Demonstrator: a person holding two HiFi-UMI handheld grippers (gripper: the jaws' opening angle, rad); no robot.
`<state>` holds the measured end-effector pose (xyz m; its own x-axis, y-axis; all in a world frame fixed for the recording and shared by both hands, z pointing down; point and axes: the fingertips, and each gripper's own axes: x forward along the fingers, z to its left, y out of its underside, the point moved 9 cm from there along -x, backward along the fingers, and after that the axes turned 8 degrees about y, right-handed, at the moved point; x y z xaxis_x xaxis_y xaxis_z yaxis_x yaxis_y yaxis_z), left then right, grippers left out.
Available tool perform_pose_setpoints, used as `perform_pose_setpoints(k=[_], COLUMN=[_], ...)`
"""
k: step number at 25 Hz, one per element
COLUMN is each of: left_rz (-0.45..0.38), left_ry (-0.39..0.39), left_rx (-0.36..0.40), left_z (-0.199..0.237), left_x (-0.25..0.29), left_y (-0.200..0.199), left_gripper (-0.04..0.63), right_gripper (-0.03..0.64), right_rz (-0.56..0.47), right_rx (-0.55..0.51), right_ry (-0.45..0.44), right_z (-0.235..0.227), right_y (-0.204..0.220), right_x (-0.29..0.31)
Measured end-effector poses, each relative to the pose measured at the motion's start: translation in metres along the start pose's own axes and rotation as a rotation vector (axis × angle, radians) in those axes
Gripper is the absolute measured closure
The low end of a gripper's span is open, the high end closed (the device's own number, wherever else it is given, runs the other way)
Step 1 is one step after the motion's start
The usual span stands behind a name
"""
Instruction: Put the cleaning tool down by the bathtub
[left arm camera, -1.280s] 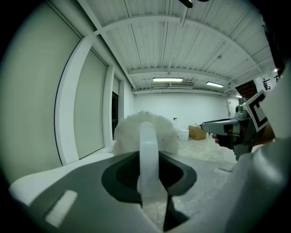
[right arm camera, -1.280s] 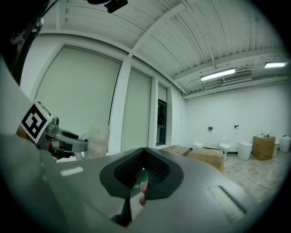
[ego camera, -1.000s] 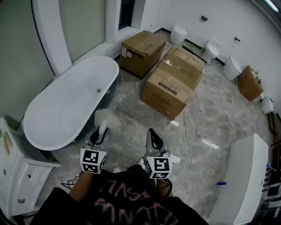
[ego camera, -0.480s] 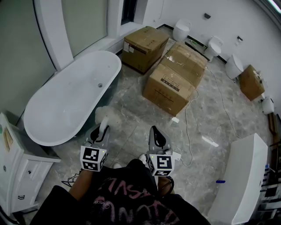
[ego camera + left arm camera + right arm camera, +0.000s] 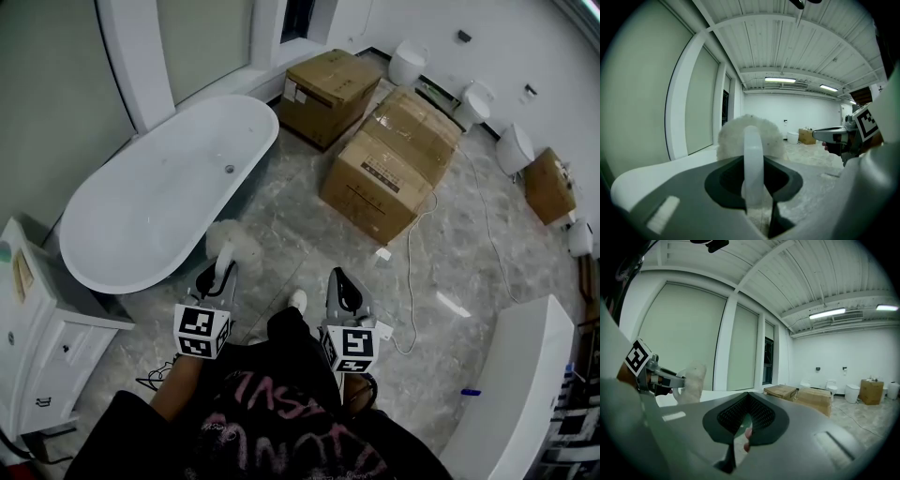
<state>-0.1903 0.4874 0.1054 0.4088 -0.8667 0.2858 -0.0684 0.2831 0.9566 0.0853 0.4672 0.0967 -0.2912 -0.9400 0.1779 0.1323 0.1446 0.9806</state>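
Left gripper (image 5: pixel 222 272) pinches the cleaning tool's (image 5: pixel 229 240) white handle, with its fluffy head just beside the bathtub (image 5: pixel 150 225), over the grey marble floor (image 5: pixel 281 202). Right gripper (image 5: pixel 339 281) is pressed together, empty. Cardboard boxes (image 5: pixel 384 178) stand beyond. Whether the head touches the floor is unclear.

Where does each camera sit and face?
Head view: on the person's head, looking steeply down at bathtub, boxes, floor; shows left gripper, right gripper, torso.
Left gripper view: on the left gripper, looking along jaws shut on the duster, toward the far wall.
Right gripper view: on the right gripper, along shut jaws, toward the windows.
Shared: each gripper view catches the other gripper; right view and head view share the boxes.
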Motion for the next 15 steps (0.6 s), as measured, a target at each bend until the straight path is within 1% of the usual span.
perform_pose_setpoints(k=[5, 10, 15], left_rz=[0.002, 0.019, 0.039], left_ry=[0.007, 0.025, 0.031], left_rx=[0.012, 0.021, 0.040], left_z=[0.002, 0.004, 0.012], left_x=[0.004, 0.016, 0.036], left_y=[0.001, 0.004, -0.002], left_gripper=[0.506, 0.506, 0.506], right_gripper=[0.600, 0.598, 0.598], right_rz=[-0.013, 0.000, 0.003], right_rx=[-0.015, 0.002, 0.008], right_ry=[-0.023, -0.016, -0.019], right_z=[0.004, -0.001, -0.007], right_y=[-0.001, 0.009, 0.009], right_x=[0.009, 0.018, 0.043])
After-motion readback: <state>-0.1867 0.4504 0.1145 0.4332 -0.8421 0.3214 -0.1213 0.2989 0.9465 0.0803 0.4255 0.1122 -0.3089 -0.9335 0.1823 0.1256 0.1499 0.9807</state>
